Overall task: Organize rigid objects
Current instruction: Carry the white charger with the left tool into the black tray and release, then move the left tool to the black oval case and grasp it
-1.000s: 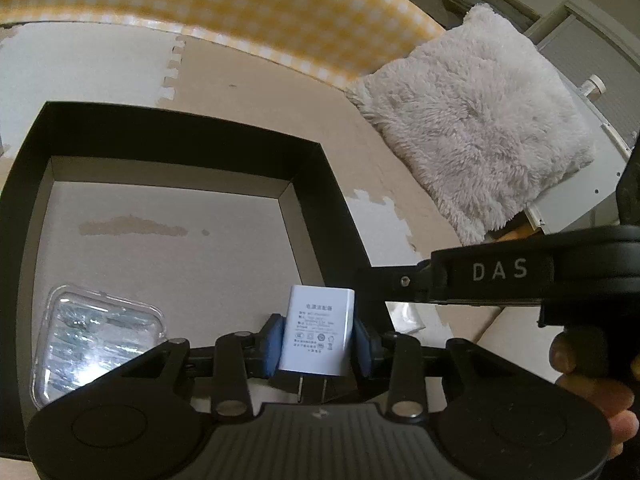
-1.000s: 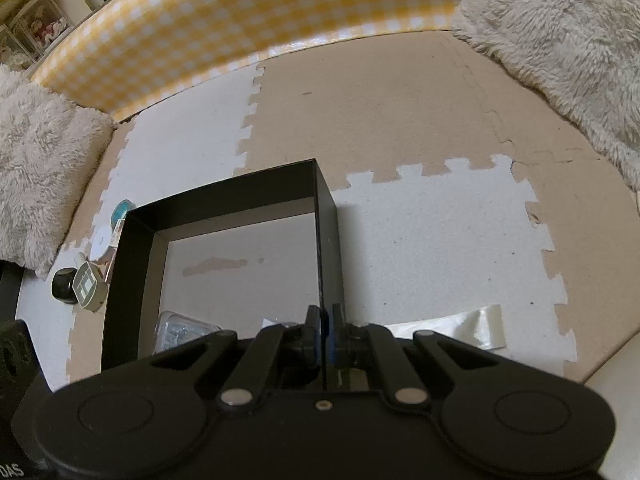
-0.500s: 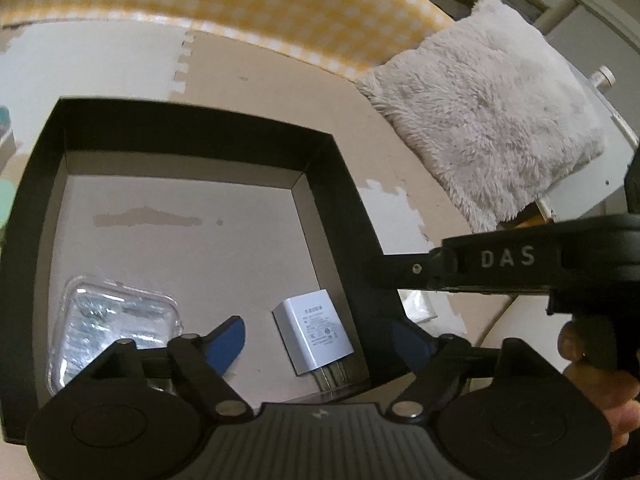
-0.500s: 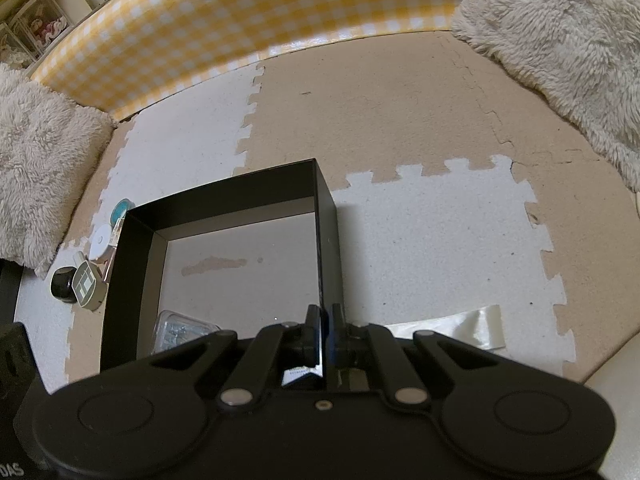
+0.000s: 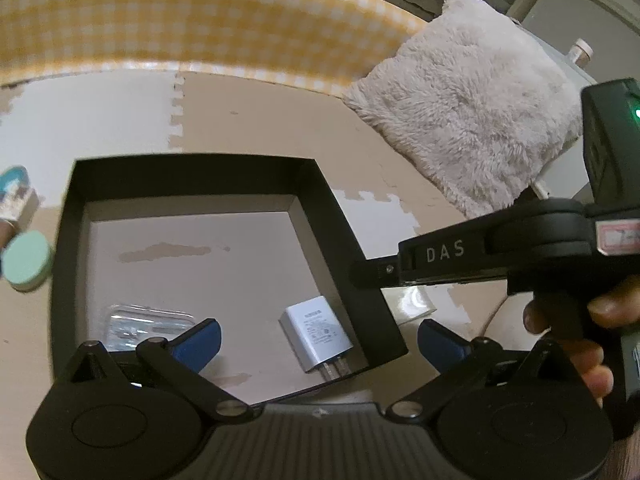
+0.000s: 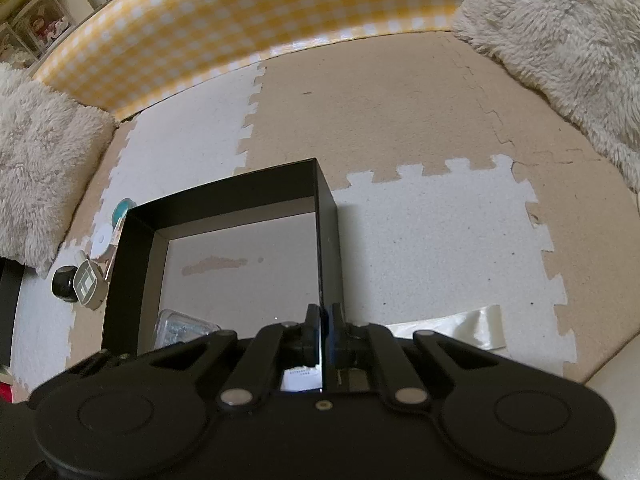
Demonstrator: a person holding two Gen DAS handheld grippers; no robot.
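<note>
A black open box (image 5: 192, 168) sits on the foam floor mat. Inside lie a white charger plug (image 5: 318, 334) near its right wall and a clear plastic case (image 5: 148, 322) at the lower left. My left gripper (image 5: 318, 340) is open and empty, its blue pads spread wide above the box. My right gripper (image 6: 325, 330) is shut on the box's right wall (image 6: 326, 240); it shows from the side in the left wrist view (image 5: 440, 256). The charger (image 6: 302, 376) peeks below the right fingers.
Small objects lie left of the box: a mint green round thing (image 5: 26, 260), a teal item (image 6: 122, 210), a black cylinder (image 6: 64, 282) and a grey square item (image 6: 88, 284). Fluffy cushions (image 5: 468, 116) and a yellow checked wall (image 6: 240, 28) border the mat. A tape strip (image 6: 460, 328) lies at right.
My left gripper opened and let go of the white charger, which now lies in the box. The left gripper then drew back and up. The right gripper stayed clamped on the wall.
</note>
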